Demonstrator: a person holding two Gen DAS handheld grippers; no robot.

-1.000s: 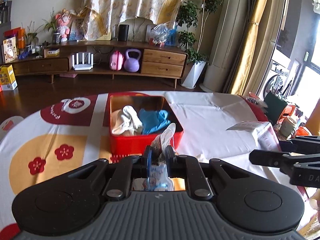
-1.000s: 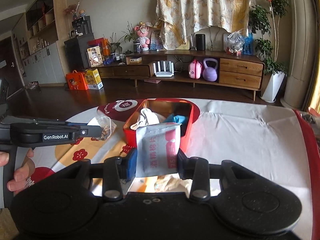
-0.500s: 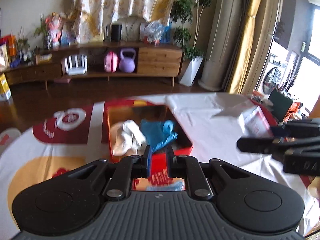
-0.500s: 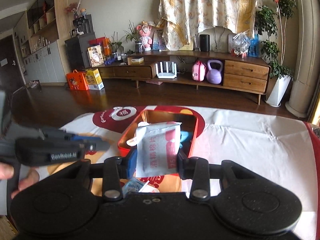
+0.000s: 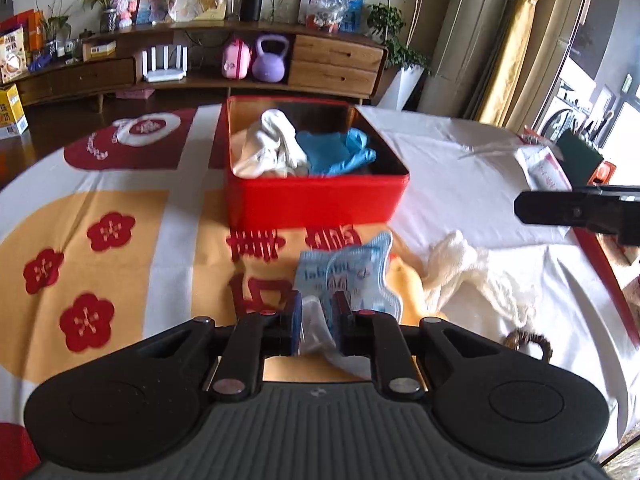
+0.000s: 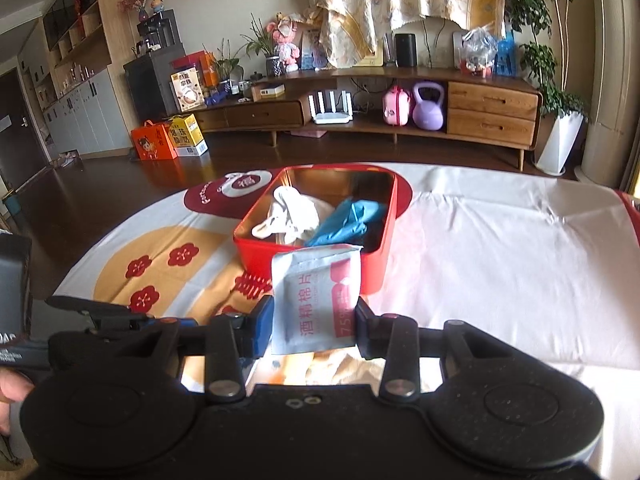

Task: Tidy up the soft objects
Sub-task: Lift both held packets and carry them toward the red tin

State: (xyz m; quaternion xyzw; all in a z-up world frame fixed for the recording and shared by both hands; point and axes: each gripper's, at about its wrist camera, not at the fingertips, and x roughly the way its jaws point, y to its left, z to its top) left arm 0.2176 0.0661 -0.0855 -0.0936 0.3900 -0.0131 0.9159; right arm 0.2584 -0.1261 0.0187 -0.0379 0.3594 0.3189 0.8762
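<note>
A red tin box [image 5: 316, 200] [image 6: 376, 272] sits mid-table, holding a white cloth [image 5: 270, 148] [image 6: 294, 216] and a blue glove [image 5: 340, 152] [image 6: 344, 222]. My left gripper [image 5: 316, 320] is shut on a clear plastic bag [image 5: 314, 326], low over the tablecloth in front of the box. A light blue packet [image 5: 346, 276] lies just beyond its fingers. A white cloth [image 5: 468, 268] lies to its right. My right gripper [image 6: 314, 324] is shut on a white and pink wipes packet [image 6: 316, 296], held upright before the box.
A dark hair tie [image 5: 528, 340] lies at the near right of the table. A white packet [image 5: 544, 168] rests at the far right edge. The left gripper's side shows in the right wrist view [image 6: 100, 320]. A wooden sideboard [image 6: 400, 108] stands across the room.
My left gripper has dropped and pulled back from above the box toward the tablecloth, bag still held. The right gripper has stayed shut on the wipes packet and moved slightly closer to the box.
</note>
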